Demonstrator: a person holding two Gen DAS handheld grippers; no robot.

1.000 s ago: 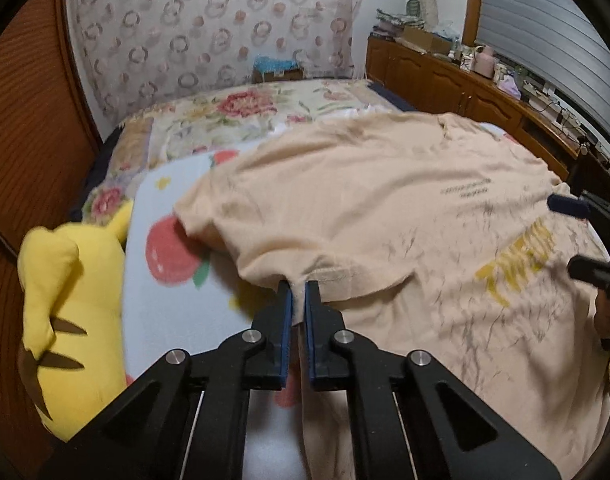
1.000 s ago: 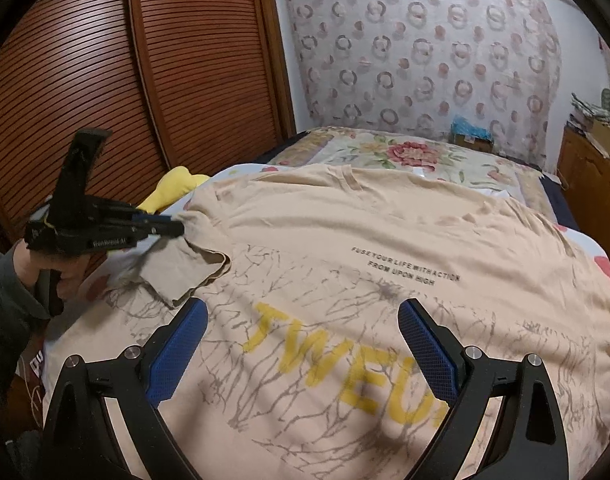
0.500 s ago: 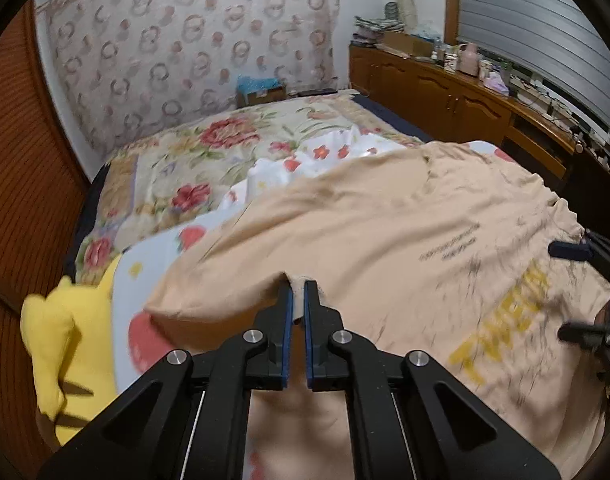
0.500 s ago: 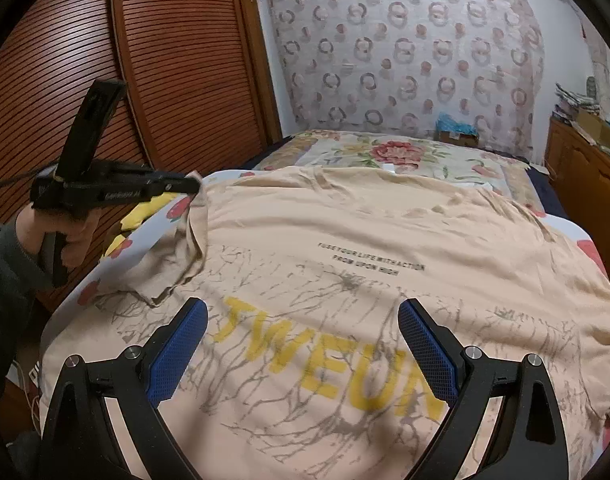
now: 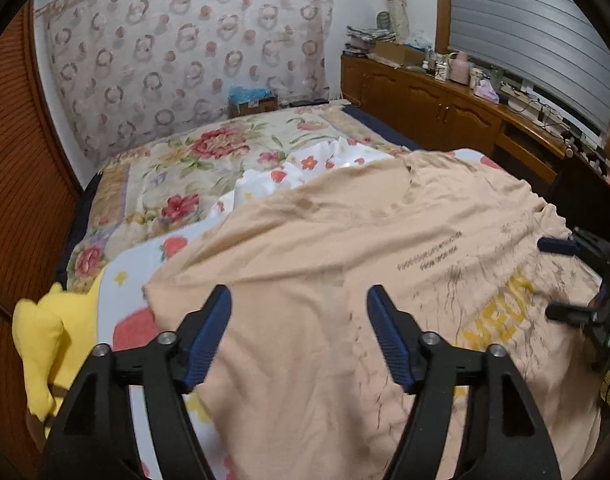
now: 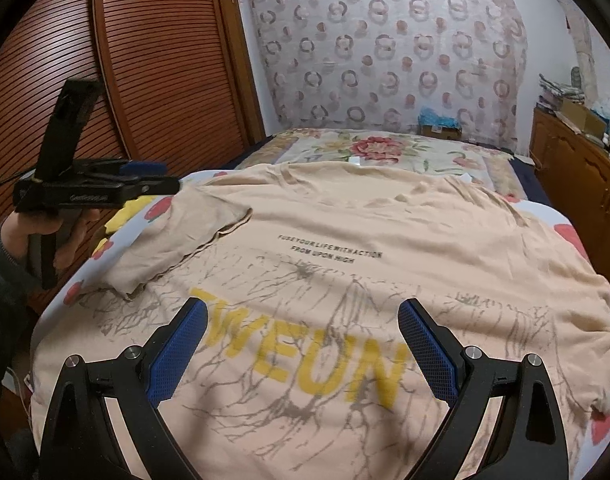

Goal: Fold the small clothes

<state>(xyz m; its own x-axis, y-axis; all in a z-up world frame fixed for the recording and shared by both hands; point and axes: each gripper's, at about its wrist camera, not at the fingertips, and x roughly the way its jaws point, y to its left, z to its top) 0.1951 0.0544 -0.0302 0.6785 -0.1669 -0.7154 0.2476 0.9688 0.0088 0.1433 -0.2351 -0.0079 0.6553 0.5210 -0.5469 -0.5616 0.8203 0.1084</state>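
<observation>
A beige T-shirt with yellow letters and grey crack print lies spread on the bed; it also shows in the left wrist view. Its left sleeve lies folded in over the body. My left gripper is open and empty above the shirt's left side; it shows in the right wrist view at the left, held in a hand. My right gripper is open and empty over the yellow letters; it shows at the right edge of the left wrist view.
A yellow plush toy lies at the bed's left edge. A floral quilt covers the far bed. A wooden louvred wardrobe stands on the left. A wooden cabinet with clutter runs along the right wall.
My left gripper held the sleeve shut, carried it up and inward, then opened and let it go. The sleeve now lies folded over the shirt body. The right gripper stayed open and almost still.
</observation>
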